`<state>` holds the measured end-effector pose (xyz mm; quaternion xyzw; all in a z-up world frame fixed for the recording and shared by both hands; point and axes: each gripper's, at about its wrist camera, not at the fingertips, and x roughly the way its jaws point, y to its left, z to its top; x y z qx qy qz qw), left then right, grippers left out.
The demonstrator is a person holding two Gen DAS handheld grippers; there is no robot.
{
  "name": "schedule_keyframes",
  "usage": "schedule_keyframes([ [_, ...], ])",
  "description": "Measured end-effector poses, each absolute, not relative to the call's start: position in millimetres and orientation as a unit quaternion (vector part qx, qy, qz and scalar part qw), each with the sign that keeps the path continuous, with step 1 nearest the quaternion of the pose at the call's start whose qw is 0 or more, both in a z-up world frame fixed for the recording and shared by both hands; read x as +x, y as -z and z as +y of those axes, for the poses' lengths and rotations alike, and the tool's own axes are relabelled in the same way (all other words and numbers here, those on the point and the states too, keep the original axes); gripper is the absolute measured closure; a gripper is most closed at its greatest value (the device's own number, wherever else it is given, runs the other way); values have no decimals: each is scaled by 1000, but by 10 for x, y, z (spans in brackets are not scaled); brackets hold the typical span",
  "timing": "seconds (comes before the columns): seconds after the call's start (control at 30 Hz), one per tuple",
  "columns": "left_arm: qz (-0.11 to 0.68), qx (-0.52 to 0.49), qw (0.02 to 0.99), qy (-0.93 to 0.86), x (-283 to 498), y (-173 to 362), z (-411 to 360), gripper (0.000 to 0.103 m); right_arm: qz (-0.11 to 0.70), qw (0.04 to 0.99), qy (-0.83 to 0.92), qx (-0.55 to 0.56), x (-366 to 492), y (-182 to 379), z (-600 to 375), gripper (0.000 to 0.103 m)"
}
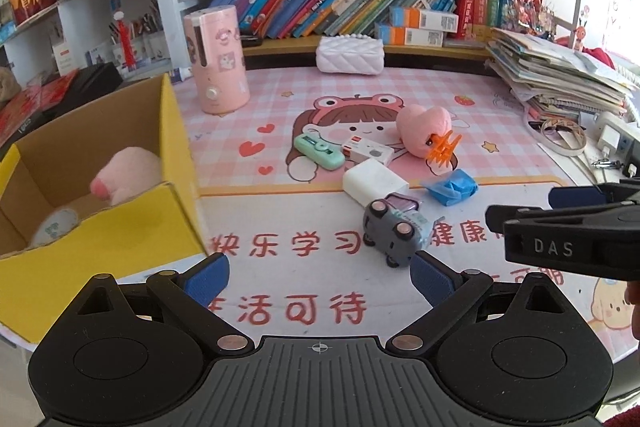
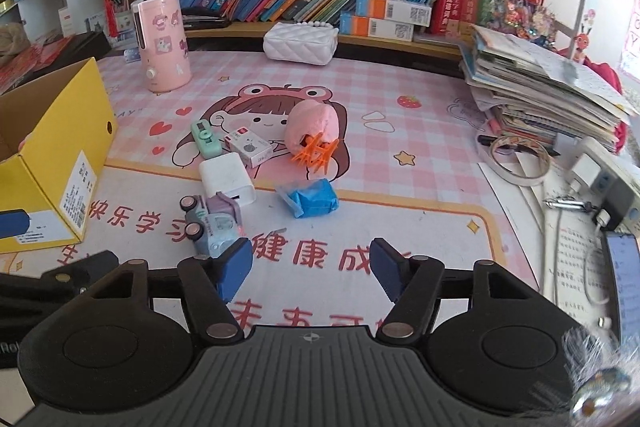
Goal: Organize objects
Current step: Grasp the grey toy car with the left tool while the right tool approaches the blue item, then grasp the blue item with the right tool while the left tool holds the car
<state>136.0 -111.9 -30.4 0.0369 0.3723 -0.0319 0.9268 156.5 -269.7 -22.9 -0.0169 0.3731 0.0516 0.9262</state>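
Note:
A yellow cardboard box (image 1: 176, 155) (image 2: 72, 147) stands at the left with a pink plush (image 1: 124, 175) inside. On the pink mat lie a toy car (image 1: 394, 227) (image 2: 210, 223), a white block (image 1: 374, 181) (image 2: 226, 177), a blue packet (image 1: 452, 187) (image 2: 312, 201), a mint green case (image 1: 318, 151) (image 2: 205, 139), a small white carton (image 1: 366, 150) (image 2: 250, 146), a pink heart plush (image 1: 424, 127) (image 2: 314, 125) and an orange hair claw (image 1: 444, 147) (image 2: 316, 151). My left gripper (image 1: 320, 277) is open and empty, just short of the car. My right gripper (image 2: 312, 269) is open and empty, with the car by its left finger.
A pink cylinder appliance (image 1: 216, 59) (image 2: 162, 43) and a white quilted purse (image 1: 350, 55) (image 2: 300, 43) stand at the back. Bookshelves line the rear. A paper stack (image 2: 540, 87), tape roll (image 2: 516, 159) and power strip (image 2: 600, 179) fill the right side.

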Motion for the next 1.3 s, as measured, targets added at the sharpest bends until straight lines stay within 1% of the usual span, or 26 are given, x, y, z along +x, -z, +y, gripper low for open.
schedule_keyframes([
  [0.17,388,34,920,44,1540,410,-1303,6,373,926,-61,-13,1744,256,-2799,40],
  [0.43,416,54,906,61,1887,656,-1614,16,387,918,-88,-10,2097,331,-2875,42],
  [0.57,420,61,903,66,2023,741,-1696,17,397,913,-93,-15,2265,386,-2893,42],
  [0.67,429,63,898,66,2095,812,-1716,25,409,907,-101,-16,2358,430,-2910,42],
  [0.73,437,61,895,63,2124,850,-1698,36,416,903,-104,-16,2395,461,-2911,42],
  [0.77,440,59,894,62,2132,863,-1684,37,419,902,-106,-16,2411,476,-2911,42],
  [0.8,438,54,895,65,2128,862,-1663,41,422,900,-108,-15,2427,493,-2909,42],
  [0.83,439,48,894,71,2124,858,-1645,49,424,899,-110,-15,2441,508,-2903,42],
  [0.97,444,45,892,66,2082,837,-1573,52,431,895,-118,-18,2503,570,-2846,42],
  [1.0,446,41,892,63,2065,833,-1535,59,432,894,-119,-19,2519,583,-2832,42],
  [1.03,447,37,892,61,2044,820,-1500,61,432,893,-121,-21,2538,598,-2821,42],
  [1.23,444,8,895,35,1960,742,-1278,62,448,884,-130,-35,2626,735,-2715,42],
  [1.3,439,-1,898,30,1937,707,-1224,62,446,884,-129,-46,2621,771,-2675,45],
])
